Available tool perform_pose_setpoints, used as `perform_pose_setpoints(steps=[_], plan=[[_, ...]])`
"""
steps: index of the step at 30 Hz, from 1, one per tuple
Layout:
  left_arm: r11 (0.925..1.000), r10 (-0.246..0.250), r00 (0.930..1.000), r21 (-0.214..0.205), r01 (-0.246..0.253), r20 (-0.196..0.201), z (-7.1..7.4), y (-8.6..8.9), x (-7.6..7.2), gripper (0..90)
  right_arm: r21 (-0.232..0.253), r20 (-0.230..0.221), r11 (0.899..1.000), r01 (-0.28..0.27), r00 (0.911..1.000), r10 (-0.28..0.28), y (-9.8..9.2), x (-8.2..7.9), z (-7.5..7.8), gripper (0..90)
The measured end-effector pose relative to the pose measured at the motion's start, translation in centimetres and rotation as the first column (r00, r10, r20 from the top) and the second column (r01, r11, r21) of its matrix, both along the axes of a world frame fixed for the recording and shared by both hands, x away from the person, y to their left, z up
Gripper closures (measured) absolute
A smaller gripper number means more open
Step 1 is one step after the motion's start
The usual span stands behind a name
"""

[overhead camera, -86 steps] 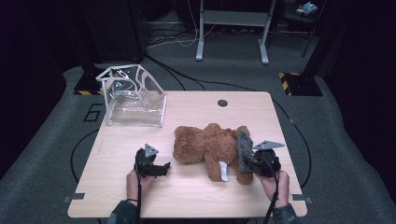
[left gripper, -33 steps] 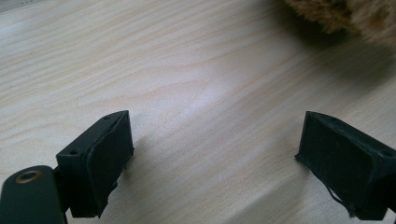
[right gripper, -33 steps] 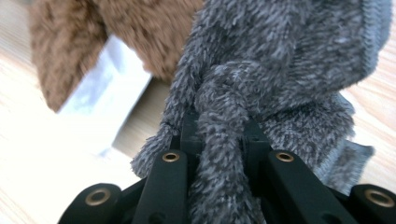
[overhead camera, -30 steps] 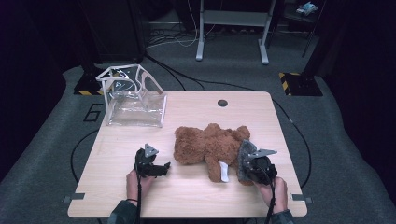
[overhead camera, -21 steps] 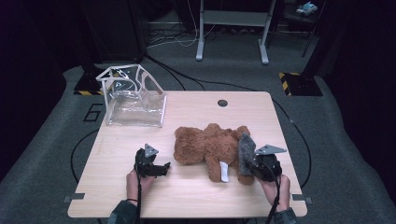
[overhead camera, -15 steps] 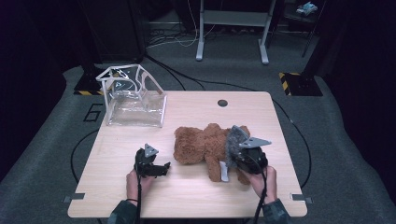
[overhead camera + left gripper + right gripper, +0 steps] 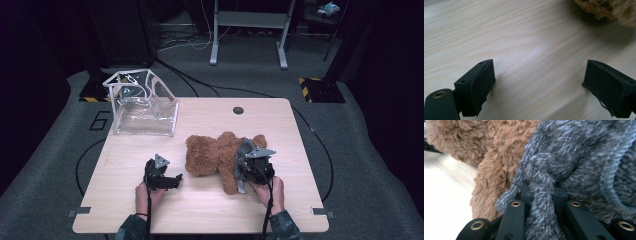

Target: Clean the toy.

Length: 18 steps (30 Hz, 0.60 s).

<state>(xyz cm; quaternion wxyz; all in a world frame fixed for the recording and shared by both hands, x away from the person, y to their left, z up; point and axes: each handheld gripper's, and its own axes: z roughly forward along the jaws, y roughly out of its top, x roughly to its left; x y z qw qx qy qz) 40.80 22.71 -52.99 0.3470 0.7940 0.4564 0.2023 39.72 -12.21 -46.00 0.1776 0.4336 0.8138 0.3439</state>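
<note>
Bear: the fluffy brown teddy bear (image 7: 212, 155) lies on its side near the middle of the pale wooden table (image 7: 200, 210), well apart from the clear plastic box with white frame (image 7: 142, 105).
Garment: a grey knitted fabric piece (image 7: 579, 162) covers the bear's end at the right gripper.
Right gripper (image 7: 246, 167): jaws nearly closed, pinching the grey knit.
Left gripper (image 7: 167, 179): jaws wide, nothing between them, just beside the bear's near edge.
</note>
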Motion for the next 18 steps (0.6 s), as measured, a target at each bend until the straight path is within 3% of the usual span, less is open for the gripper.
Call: perform_pose_setpoints(steps=[11, 18], plan=[[1.0, 0.001, 1.0, 0.002, -0.001, 0.003, 0.0, 0.0, 0.0, 9.7, -0.04, -0.058, 0.999, -0.022, 0.9981, 0.02, 0.6, -0.7, -2.1, 77.8], [1.0, 0.001, 1.0, 0.002, -0.001, 0.003, 0.0, 0.0, 0.0, 9.8, -0.105, -0.147, 0.992, -0.065, 0.9879, 0.05, 1.4, -0.9, -3.8, 77.5]])
